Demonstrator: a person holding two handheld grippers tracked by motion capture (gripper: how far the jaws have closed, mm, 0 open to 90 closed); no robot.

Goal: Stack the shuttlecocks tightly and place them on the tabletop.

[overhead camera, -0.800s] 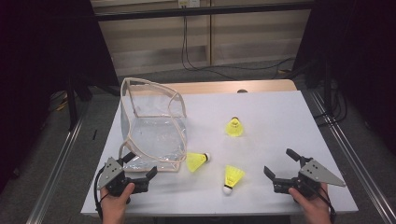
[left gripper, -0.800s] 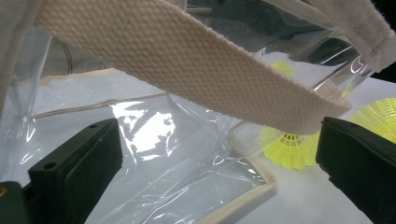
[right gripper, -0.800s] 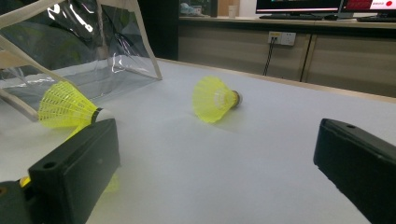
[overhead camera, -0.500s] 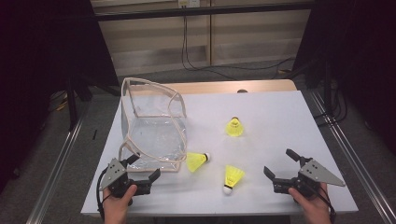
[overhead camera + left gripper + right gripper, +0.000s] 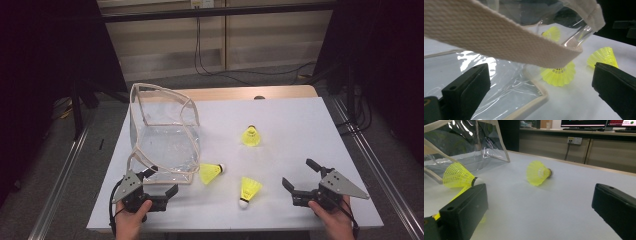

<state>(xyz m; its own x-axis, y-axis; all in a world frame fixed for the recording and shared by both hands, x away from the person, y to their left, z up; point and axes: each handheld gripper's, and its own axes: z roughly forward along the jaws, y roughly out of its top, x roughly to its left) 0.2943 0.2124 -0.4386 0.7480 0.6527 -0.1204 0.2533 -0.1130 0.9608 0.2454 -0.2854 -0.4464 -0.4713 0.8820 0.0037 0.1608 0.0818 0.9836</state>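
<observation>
A clear plastic bag [image 5: 165,135] with beige webbing trim stands open at the table's left. Three yellow shuttlecocks lie to its right: one at the bag's near corner [image 5: 211,172], one nearer me [image 5: 248,189], one farther back [image 5: 251,136]. My left gripper [image 5: 162,181] is open at the bag's near edge. In the left gripper view the bag's strap [image 5: 499,37] crosses above the open jaws, and the bag's lower corner [image 5: 534,100] and a shuttlecock [image 5: 559,73] lie ahead. My right gripper [image 5: 299,173] is open at the near right, pointing at the shuttlecocks [image 5: 537,173] [image 5: 457,176].
The white tabletop [image 5: 300,125] has free room at the right and back. Metal rails [image 5: 365,160] run along both sides of the table. Cables hang at the wooden wall [image 5: 200,45] behind.
My left gripper has shifted a little to the right along the bag's near edge. The right gripper and the shuttlecocks have kept still.
</observation>
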